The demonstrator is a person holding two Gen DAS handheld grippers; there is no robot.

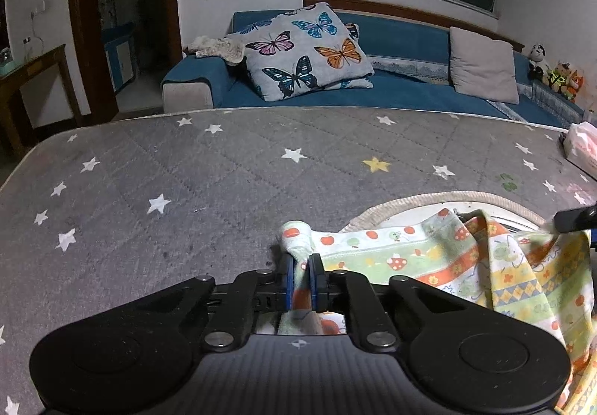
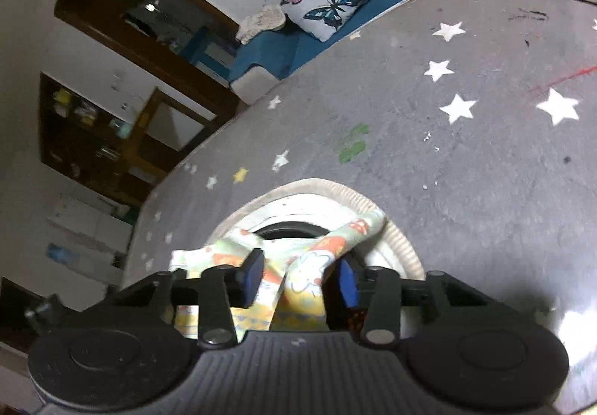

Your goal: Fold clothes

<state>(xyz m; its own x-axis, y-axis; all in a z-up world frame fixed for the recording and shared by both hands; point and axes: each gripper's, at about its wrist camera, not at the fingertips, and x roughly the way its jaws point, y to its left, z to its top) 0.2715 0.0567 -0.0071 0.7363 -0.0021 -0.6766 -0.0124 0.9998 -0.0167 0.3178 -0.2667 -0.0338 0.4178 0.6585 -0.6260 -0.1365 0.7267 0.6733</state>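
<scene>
Cloth (image 1: 466, 262) with a bright printed pattern of apples, mushrooms and orange bands lies bunched at the lower right of the left wrist view, on a grey star-printed counter (image 1: 186, 184), over a round beige-rimmed object (image 1: 377, 211). Left claw (image 1: 301, 279) is pinched narrow on a rolled edge of that cloth, fabric squeezed between its blue pads. Right claw (image 2: 298, 282) stands wide, a twisted fold of cloth (image 2: 306, 266) rising between its fingers; whether either pad touches it I cannot tell. Butterfly pillow (image 1: 306, 49) sits on a blue sofa (image 1: 403, 94) at upper centre.
</scene>
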